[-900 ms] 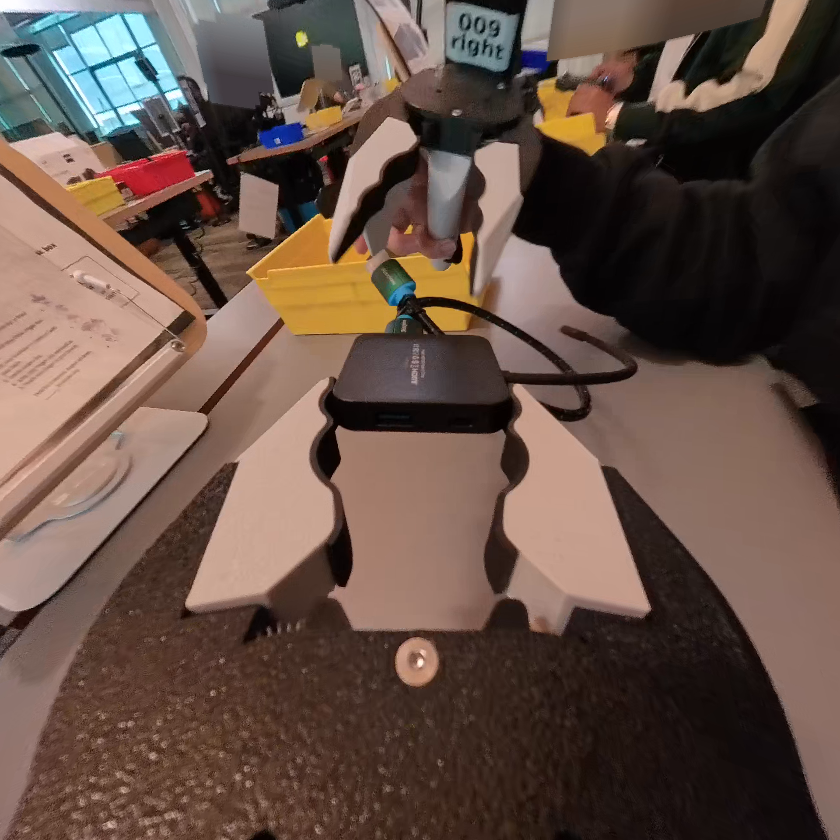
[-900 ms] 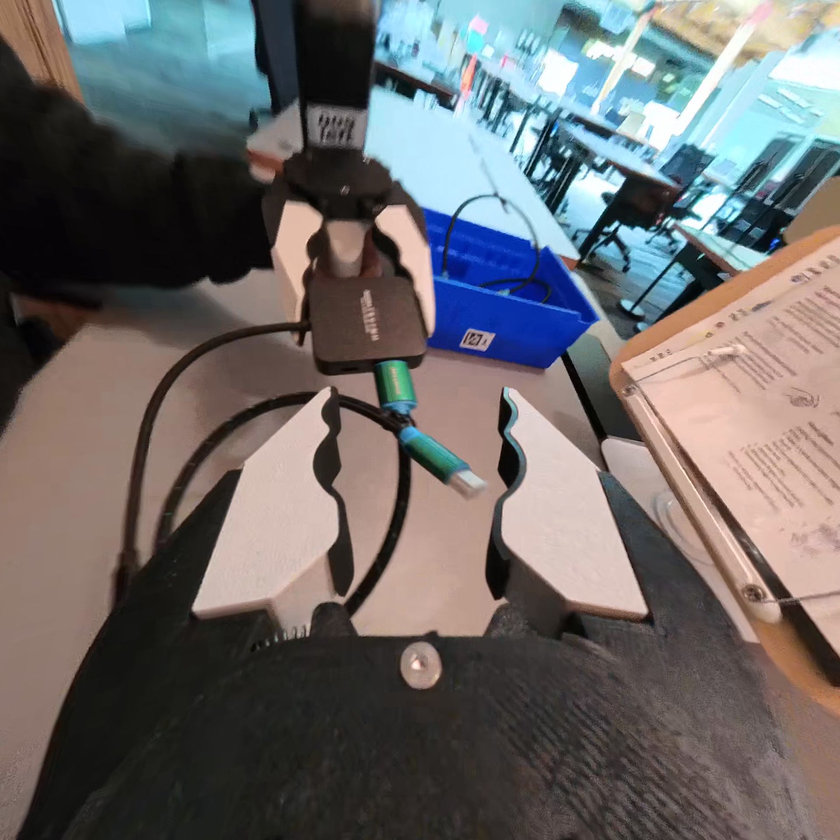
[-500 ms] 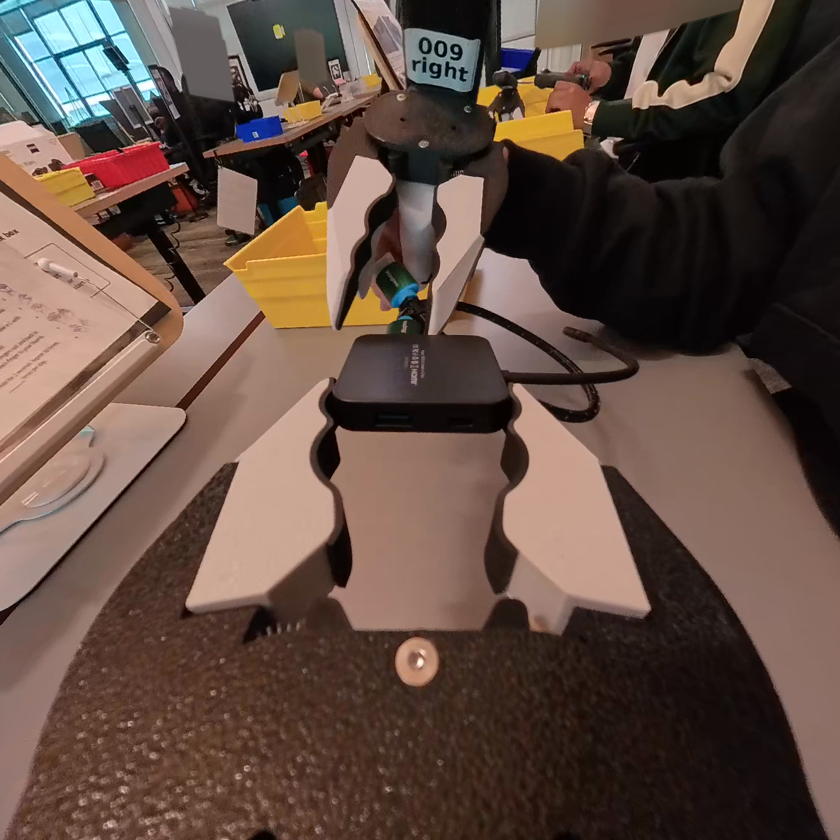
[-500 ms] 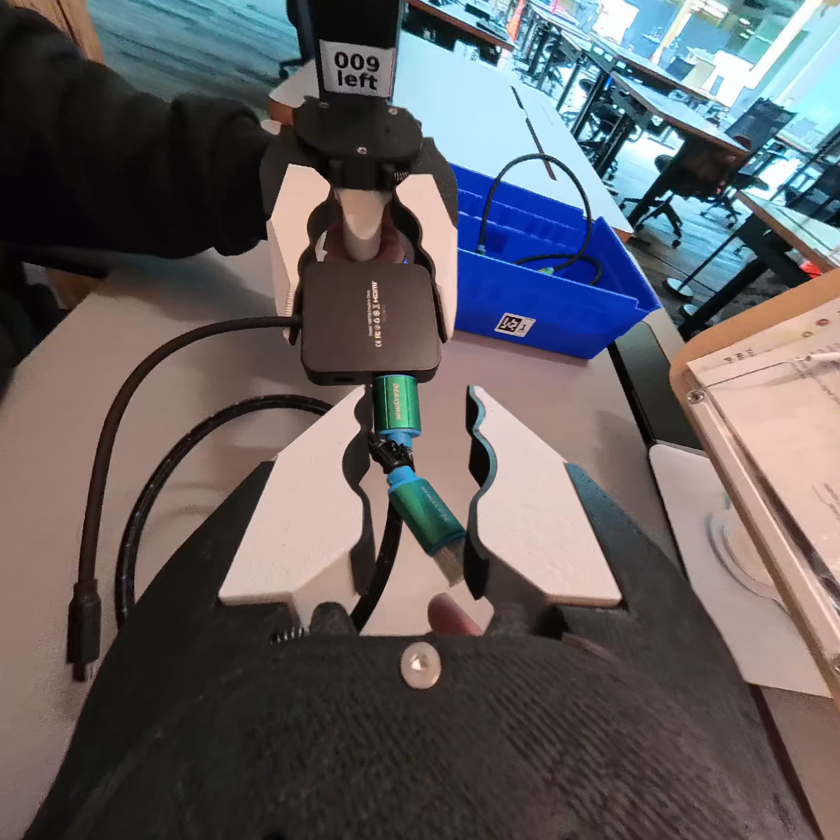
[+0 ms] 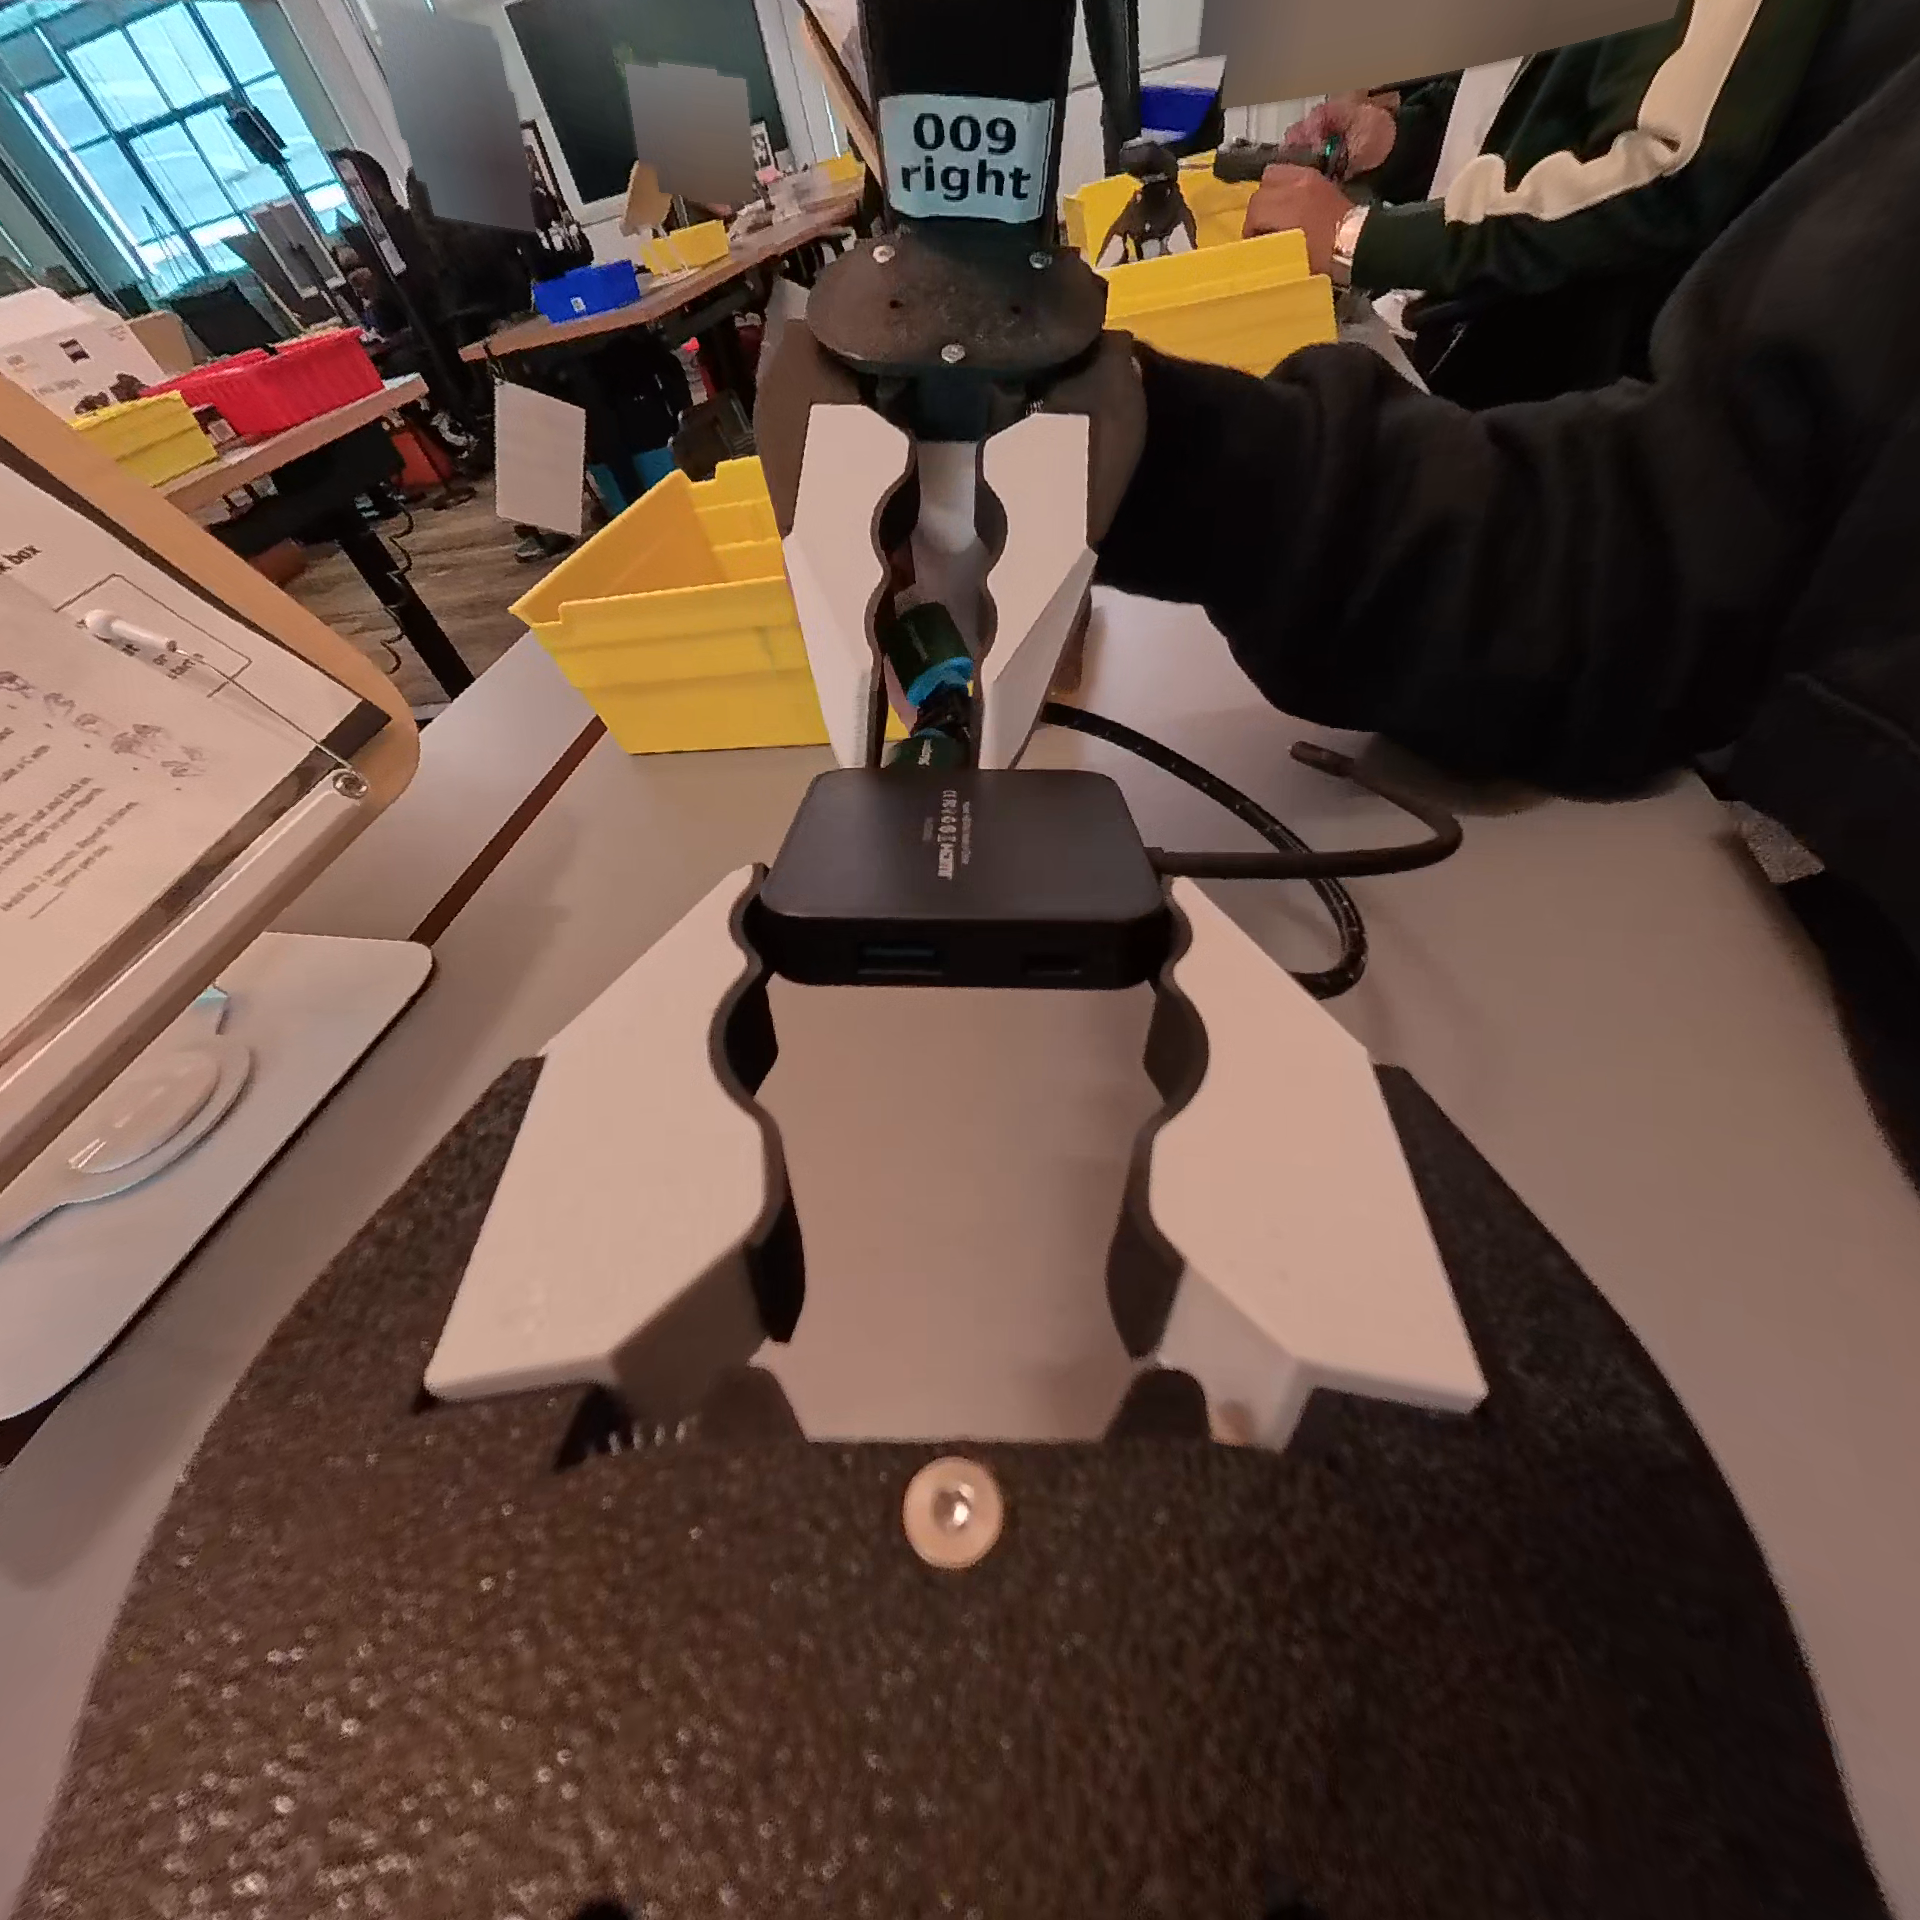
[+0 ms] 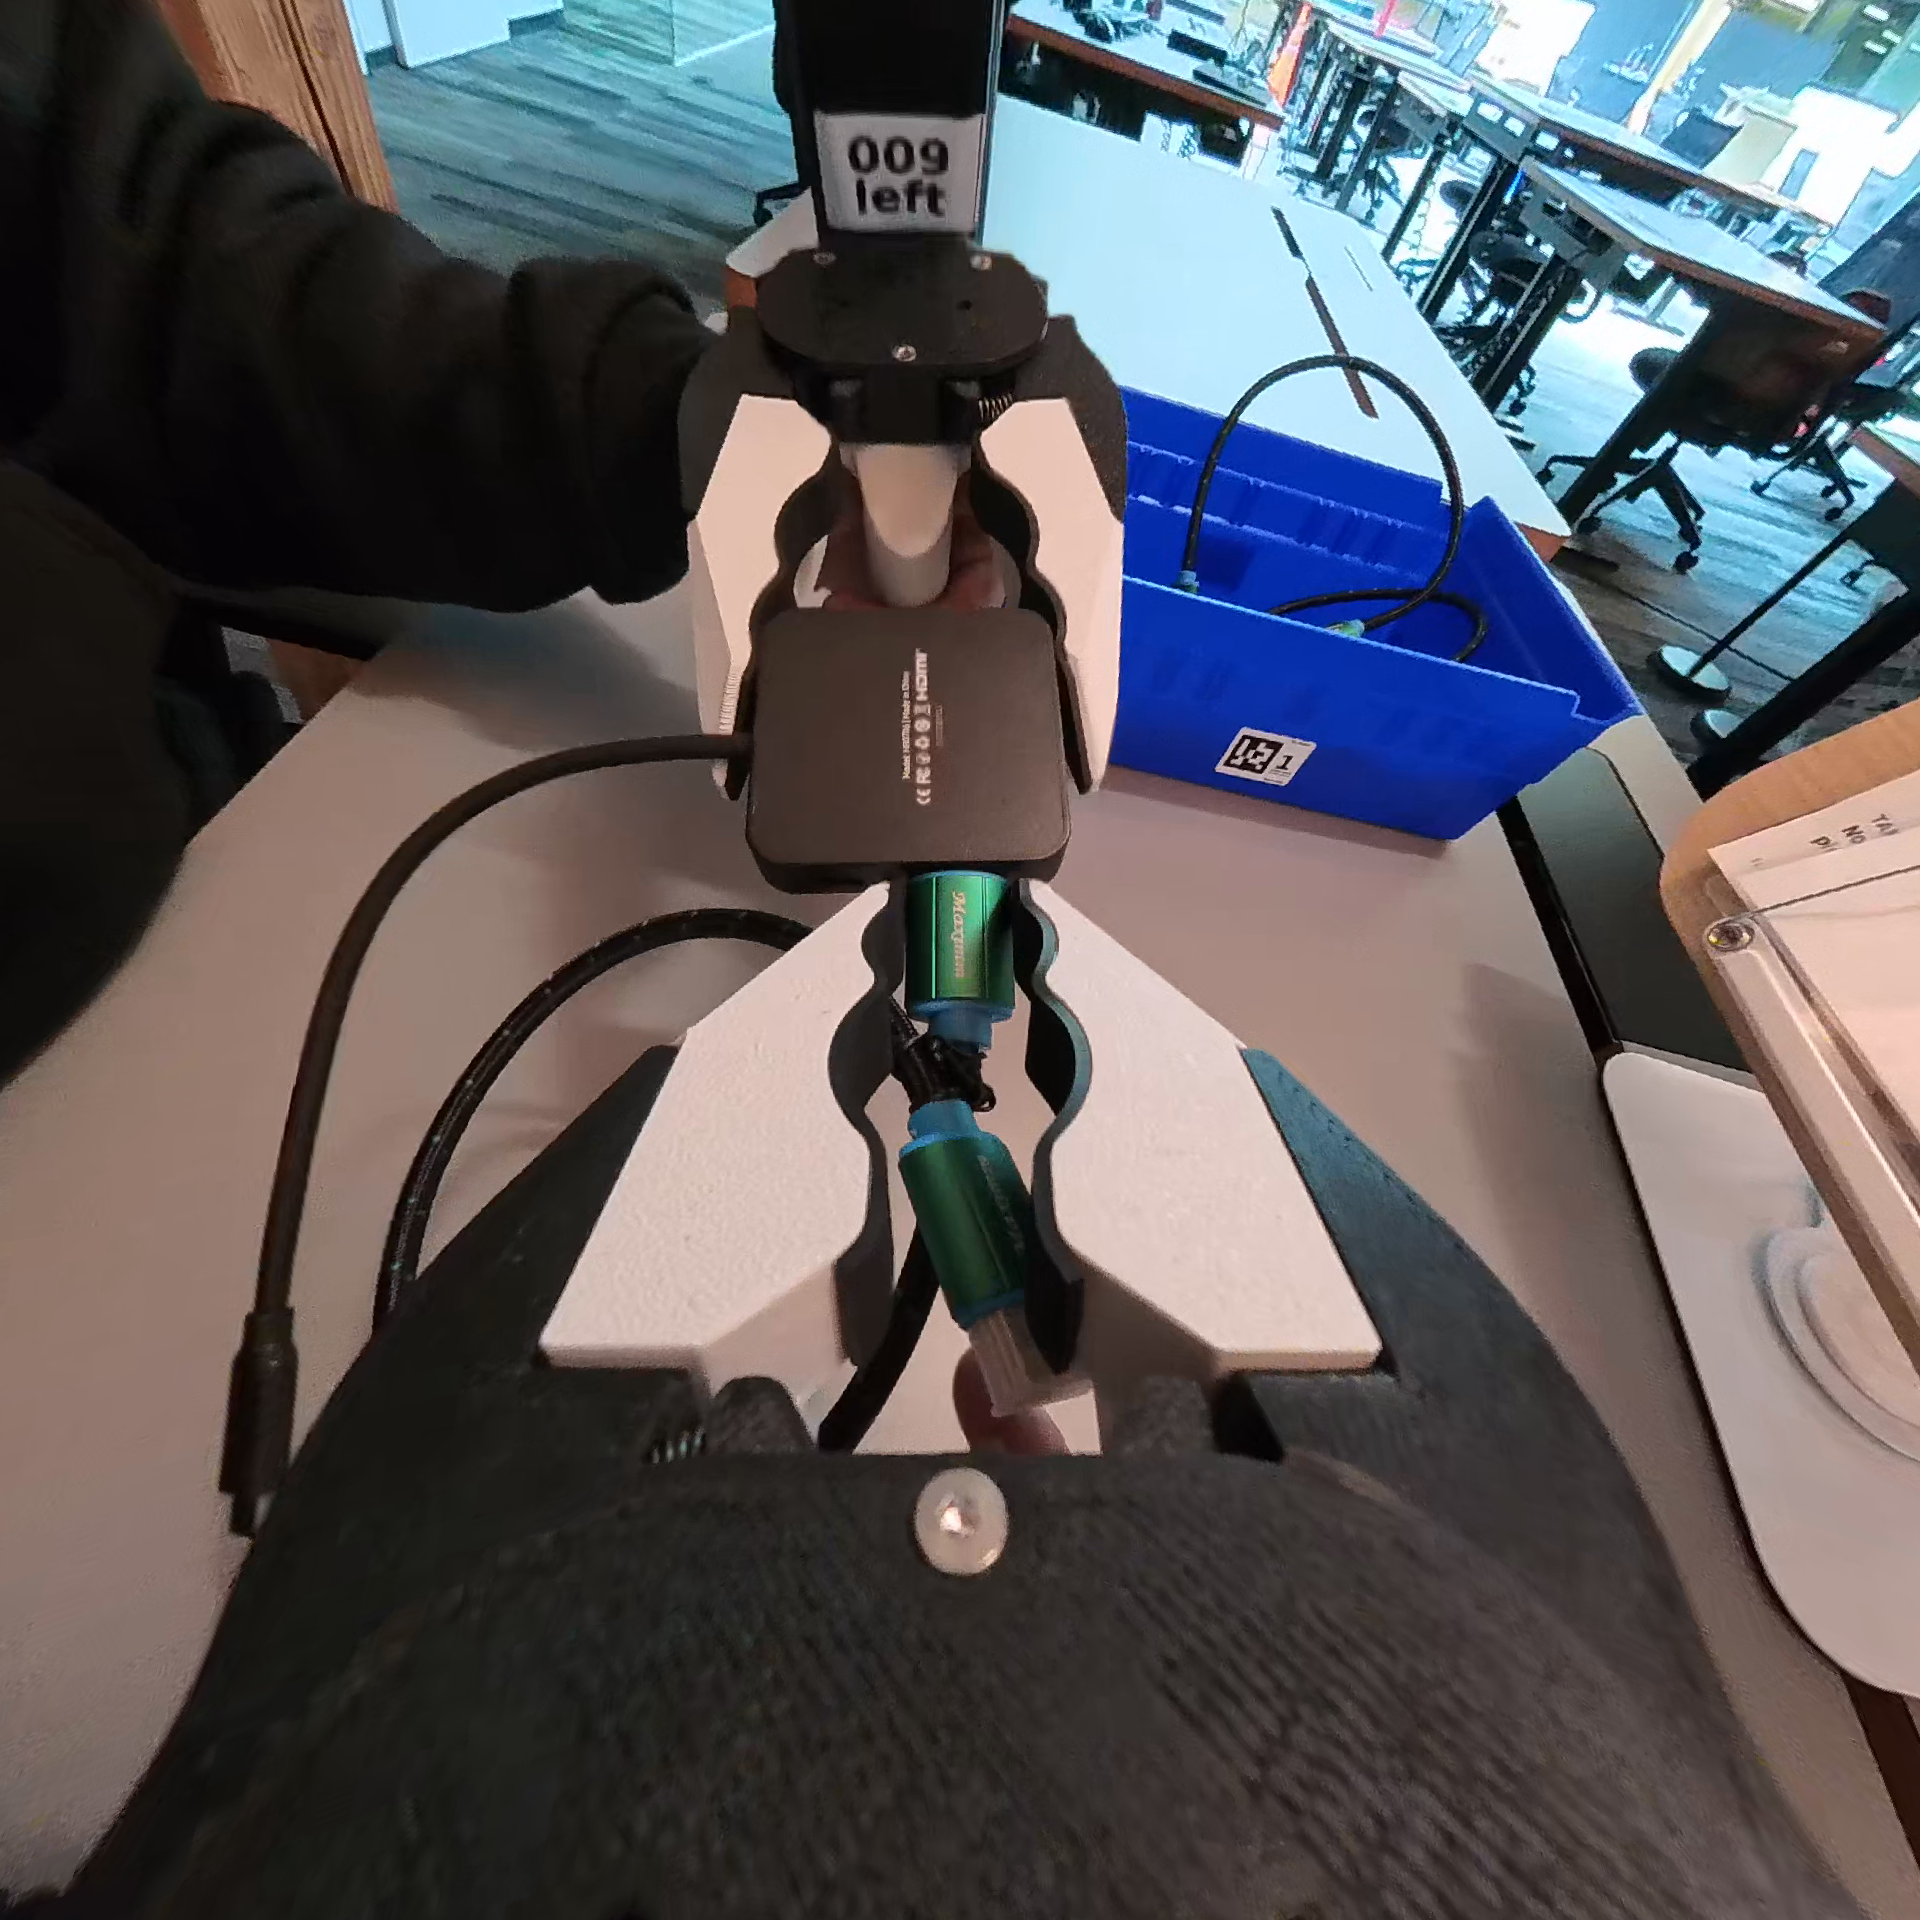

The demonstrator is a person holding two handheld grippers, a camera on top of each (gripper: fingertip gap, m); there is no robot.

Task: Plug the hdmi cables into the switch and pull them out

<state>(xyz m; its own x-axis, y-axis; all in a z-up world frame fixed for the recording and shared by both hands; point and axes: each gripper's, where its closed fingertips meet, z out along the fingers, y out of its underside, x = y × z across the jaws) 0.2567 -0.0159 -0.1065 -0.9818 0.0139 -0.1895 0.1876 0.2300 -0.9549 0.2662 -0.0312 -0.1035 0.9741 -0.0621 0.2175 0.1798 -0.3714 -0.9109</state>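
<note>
Right tool (image 6: pixel 951 940) narrowed onto plugged green connector (image 6: pixel 951 951); left tool (image 5: pixel 956 914) clamps switch (image 5: pixel 961 873)

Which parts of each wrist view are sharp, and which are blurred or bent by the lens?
Left wrist view: the black switch is sharp; the background room is soft, patched with grey masks; table edges bow. Right wrist view: the plugged green connector is crisp; the blue bin is clear; the tables behind bow and blur.

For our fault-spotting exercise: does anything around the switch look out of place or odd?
Yes. A second green plug lies loose and tilted between the right gripper's fingers, behind the plug seated in the switch.
</note>
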